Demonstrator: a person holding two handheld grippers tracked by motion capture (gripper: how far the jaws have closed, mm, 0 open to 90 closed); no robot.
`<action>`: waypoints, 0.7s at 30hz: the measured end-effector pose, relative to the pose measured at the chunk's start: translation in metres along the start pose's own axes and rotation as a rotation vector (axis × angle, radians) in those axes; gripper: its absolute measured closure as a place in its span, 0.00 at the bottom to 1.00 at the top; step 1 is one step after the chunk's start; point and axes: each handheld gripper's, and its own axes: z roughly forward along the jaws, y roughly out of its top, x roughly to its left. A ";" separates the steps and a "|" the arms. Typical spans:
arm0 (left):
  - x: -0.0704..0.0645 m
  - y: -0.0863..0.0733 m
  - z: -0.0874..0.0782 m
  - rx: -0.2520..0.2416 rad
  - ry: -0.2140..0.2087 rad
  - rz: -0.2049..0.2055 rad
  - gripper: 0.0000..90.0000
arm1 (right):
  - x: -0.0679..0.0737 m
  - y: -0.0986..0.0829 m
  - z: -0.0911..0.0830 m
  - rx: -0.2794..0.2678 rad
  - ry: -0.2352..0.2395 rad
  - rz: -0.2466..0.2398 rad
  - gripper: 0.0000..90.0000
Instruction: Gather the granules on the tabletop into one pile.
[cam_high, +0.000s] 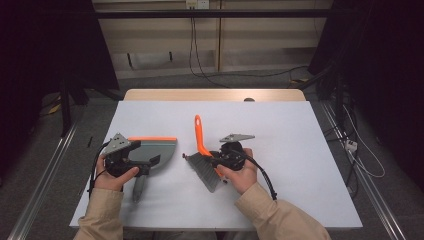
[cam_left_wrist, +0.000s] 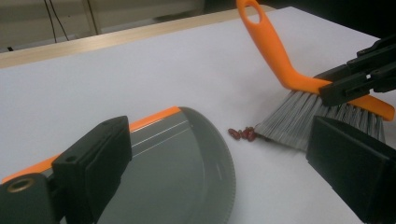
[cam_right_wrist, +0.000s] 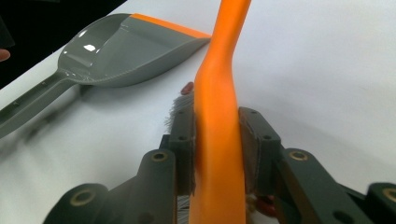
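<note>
A grey dustpan (cam_high: 157, 148) with an orange front lip lies flat on the white table (cam_high: 300, 130), its handle (cam_high: 138, 188) pointing at the person. My left gripper (cam_high: 149, 161) hovers open over the pan's rear; in the left gripper view its jaws (cam_left_wrist: 222, 140) stand wide apart above the pan (cam_left_wrist: 177, 177). My right gripper (cam_high: 212, 161) is shut on the orange handle (cam_right_wrist: 219, 93) of a hand brush (cam_high: 200, 136). The grey bristles (cam_left_wrist: 299, 116) rest on the table. A few red beans (cam_left_wrist: 243, 134) lie between the bristles and the pan's curved side.
The table's wooden far edge (cam_high: 215, 95) runs along the back. Cables trail from both grippers toward the person's sleeves. The table's right half (cam_high: 310, 165) is bare white surface, and dark floor with cables surrounds it.
</note>
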 end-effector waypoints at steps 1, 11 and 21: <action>0.000 0.000 0.001 0.002 0.001 0.004 0.08 | -0.001 -0.001 -0.002 -0.002 -0.001 0.008 0.77; 0.000 0.000 0.001 0.002 -0.001 -0.004 0.08 | 0.005 0.008 -0.003 -0.021 0.085 0.053 0.80; 0.003 0.000 0.000 -0.008 -0.002 -0.013 0.08 | 0.029 0.031 0.025 -0.026 0.112 0.058 0.80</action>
